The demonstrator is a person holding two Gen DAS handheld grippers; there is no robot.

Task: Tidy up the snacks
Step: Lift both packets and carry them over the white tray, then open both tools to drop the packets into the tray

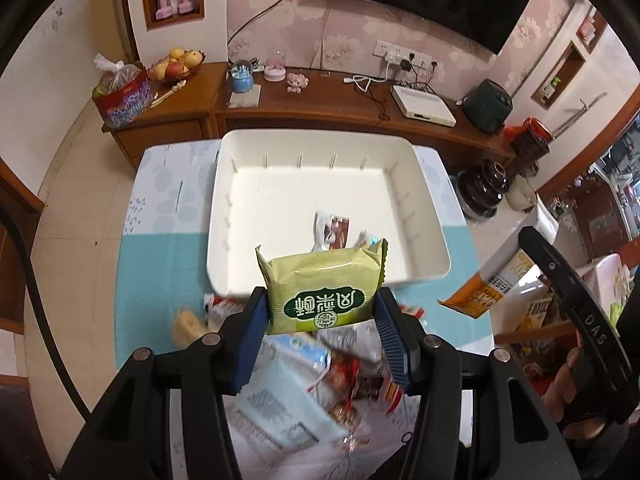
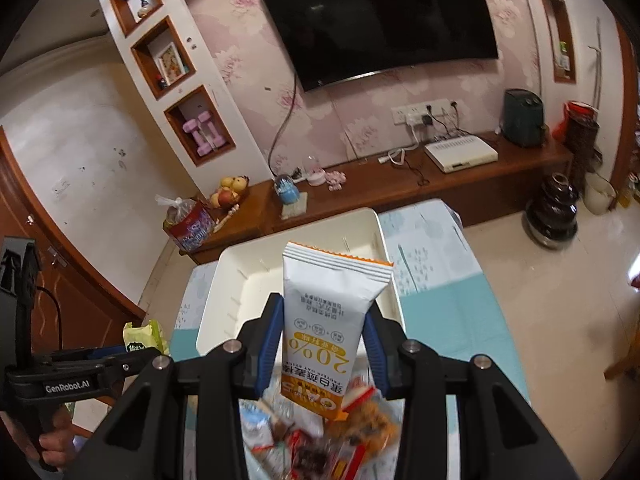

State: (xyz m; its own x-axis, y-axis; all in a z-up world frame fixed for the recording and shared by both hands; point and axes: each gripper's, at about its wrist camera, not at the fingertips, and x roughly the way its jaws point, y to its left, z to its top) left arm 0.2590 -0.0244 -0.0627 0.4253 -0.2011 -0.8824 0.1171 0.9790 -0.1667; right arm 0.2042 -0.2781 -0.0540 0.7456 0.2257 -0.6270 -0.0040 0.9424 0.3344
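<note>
Low in the left wrist view, the left tool (image 1: 322, 312) clenches a green foil pastry packet (image 1: 322, 286) between its blue pads, held above the blurred heap of mixed snack wrappers (image 1: 304, 384) on the blue-patterned desk (image 1: 160, 264). In the right wrist view, the right tool (image 2: 322, 340) grips a white-and-orange oat bar sachet (image 2: 330, 312) upright at frame centre. Beyond both, mid-frame, lies the white rectangular plastic tray (image 1: 428, 200), nearly bare apart from a couple of small packets (image 1: 332, 228). Both snacks appear to be mid-carry towards it; next, each needs lowering over the tray floor before letting go.
</note>
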